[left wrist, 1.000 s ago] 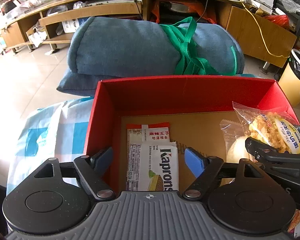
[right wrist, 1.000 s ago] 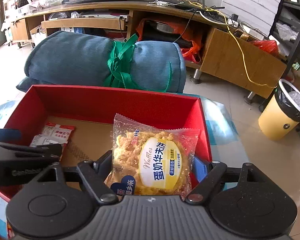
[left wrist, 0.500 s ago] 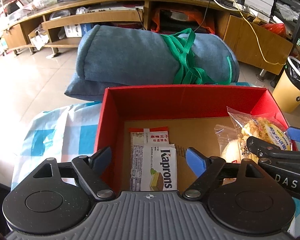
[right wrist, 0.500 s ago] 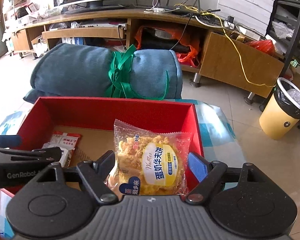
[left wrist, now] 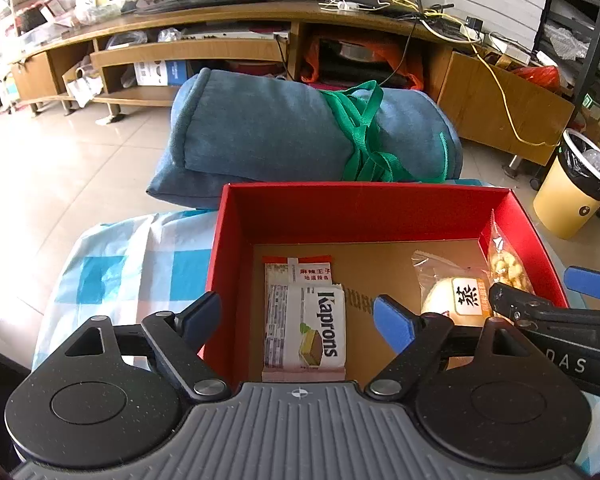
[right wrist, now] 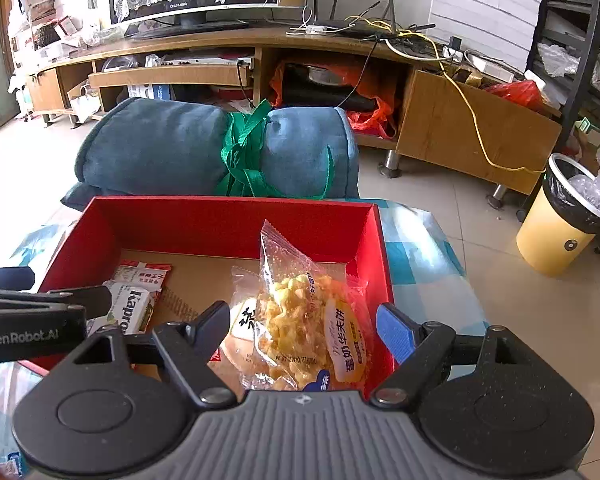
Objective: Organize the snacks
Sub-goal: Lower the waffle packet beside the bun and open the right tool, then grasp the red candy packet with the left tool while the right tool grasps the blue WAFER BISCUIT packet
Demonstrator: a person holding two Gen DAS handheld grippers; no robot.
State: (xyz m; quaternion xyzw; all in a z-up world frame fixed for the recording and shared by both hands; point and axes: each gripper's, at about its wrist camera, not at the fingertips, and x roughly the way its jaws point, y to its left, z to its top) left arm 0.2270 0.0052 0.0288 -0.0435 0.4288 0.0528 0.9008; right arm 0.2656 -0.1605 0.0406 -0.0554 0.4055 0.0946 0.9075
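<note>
Snacks gathered in a red box [left wrist: 380, 208] on a blue-checked cloth [left wrist: 140, 264]. Wafer packet [left wrist: 320, 328] lying flat over a red-topped strip packet [left wrist: 296, 272] toward 7 o'clock on the cardboard floor. Bun in clear wrap [left wrist: 456, 296] resting toward 4 o'clock. Waffle bag [right wrist: 316, 332] propped on edge against the right wall, leaning over the bun, touching it.

Left gripper [left wrist: 300, 320] spread wide, holding nothing, hovering over the wafer packet at the near edge. Right gripper [right wrist: 304, 332] also spread, fingers [right wrist: 396, 336] either side of the waffle bag with visible gaps, so released rather than clenched.

Judged well along: four snacks inside the box, none seen loose on the cloth within view. Possibly left: laying the tilted waffle bag flat, squaring up the overlapping packets; more snacks outside the frame cannot be ruled out.

Beyond the box at 12 o'clock, a rolled blue blanket [left wrist: 280, 136] tied with green strap; a yellow bin [right wrist: 564, 224] at 3 o'clock on the floor.
</note>
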